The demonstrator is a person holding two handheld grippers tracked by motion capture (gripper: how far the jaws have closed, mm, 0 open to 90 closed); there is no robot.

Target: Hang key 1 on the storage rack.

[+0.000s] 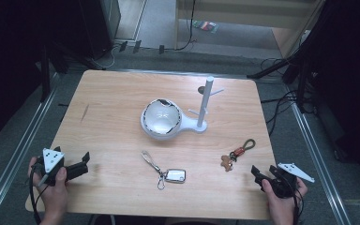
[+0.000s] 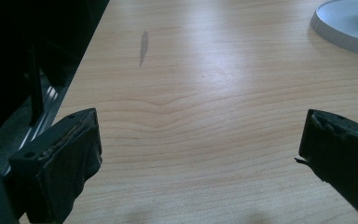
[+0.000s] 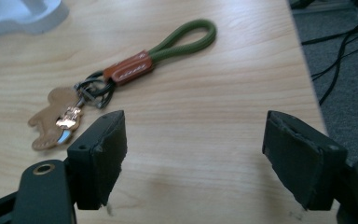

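Note:
A white bowl-shaped base with a peg stand (image 1: 205,101) rising from it sits mid-table, its rim (image 2: 345,25) at the top right of the left gripper view. A keychain with a green cord loop, brown leather band and gingerbread charm (image 1: 236,153) (image 3: 121,72) lies at the right. A silver car key on a strap (image 1: 166,172) lies near the front centre. My left gripper (image 1: 82,161) (image 2: 198,154) rests open at the front left over bare wood. My right gripper (image 1: 262,174) (image 3: 193,154) stands open at the front right, just short of the keychain, nothing between its jaws.
The wooden table (image 1: 112,117) has a dark scratch (image 1: 84,112) (image 2: 143,45) on its left part. Its right edge (image 3: 307,70) drops to grey floor with black cables (image 3: 340,42). Metal rails run along both sides of the table.

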